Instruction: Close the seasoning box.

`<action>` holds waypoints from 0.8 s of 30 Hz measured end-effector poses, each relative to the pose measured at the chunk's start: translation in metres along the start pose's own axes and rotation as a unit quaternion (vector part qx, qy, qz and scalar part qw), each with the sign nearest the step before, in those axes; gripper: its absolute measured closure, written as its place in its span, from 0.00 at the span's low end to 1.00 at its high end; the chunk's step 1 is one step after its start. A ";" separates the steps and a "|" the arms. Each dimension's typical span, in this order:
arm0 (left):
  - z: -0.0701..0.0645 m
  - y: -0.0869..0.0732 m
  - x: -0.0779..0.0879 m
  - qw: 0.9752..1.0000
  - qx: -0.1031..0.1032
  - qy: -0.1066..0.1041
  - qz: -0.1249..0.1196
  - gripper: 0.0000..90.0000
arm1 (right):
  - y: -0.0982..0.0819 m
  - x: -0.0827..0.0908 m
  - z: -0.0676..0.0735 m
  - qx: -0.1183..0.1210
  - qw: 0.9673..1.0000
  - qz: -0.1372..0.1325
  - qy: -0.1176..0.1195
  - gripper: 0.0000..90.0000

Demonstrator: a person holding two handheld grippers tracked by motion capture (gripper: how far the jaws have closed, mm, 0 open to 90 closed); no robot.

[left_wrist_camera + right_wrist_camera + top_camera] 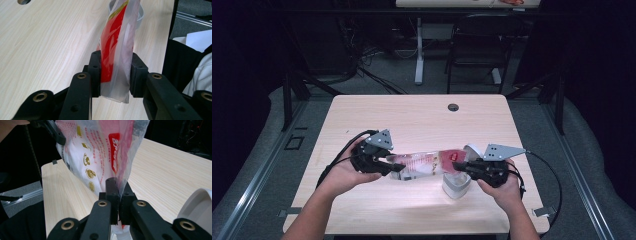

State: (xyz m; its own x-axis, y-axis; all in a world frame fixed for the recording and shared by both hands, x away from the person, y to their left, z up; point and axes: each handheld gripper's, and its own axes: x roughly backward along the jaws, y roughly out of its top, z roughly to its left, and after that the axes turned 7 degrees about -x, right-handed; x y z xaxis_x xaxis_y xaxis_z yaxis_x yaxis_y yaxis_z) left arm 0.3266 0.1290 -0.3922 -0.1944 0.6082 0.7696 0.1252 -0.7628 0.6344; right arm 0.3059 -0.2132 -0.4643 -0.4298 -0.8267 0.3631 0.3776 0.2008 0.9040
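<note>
From the high view, the left gripper (388,165) and right gripper (460,166) stretch a glossy plastic bag (424,163) between them above the table (422,120); a white cup (456,186) sits just below the right one.

In the left gripper view, the jaws clamp the bag's crinkled red-and-clear end.

In the right gripper view, the jaws pinch the thin film shut. I judge that the next move, tipping or opening the bag over the cup, needs steady tension.

— What did the bag (427,165) look like?
— Clear plastic with red and white print, stretched level just above the counter (422,120) near its front edge, its right end over a white cup (457,186).
</note>
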 end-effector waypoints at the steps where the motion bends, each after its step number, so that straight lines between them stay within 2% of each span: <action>1: 0.000 0.001 0.001 1.000 -0.001 0.000 0.001 0.77 | 0.000 0.000 0.000 0.001 1.000 0.000 0.000 0.99; 24: 0.000 0.018 0.006 1.000 -0.020 -0.002 0.012 0.79 | -0.002 0.001 -0.003 -0.001 1.000 0.011 -0.011 0.95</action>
State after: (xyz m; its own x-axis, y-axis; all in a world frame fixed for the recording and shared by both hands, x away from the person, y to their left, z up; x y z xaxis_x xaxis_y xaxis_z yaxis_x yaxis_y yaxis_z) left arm 0.3280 0.1190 -0.3760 -0.1876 0.5908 0.7847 0.0904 -0.7851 0.6127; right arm 0.3075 -0.2164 -0.4662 -0.4396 -0.8104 0.3872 0.3885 0.2171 0.8955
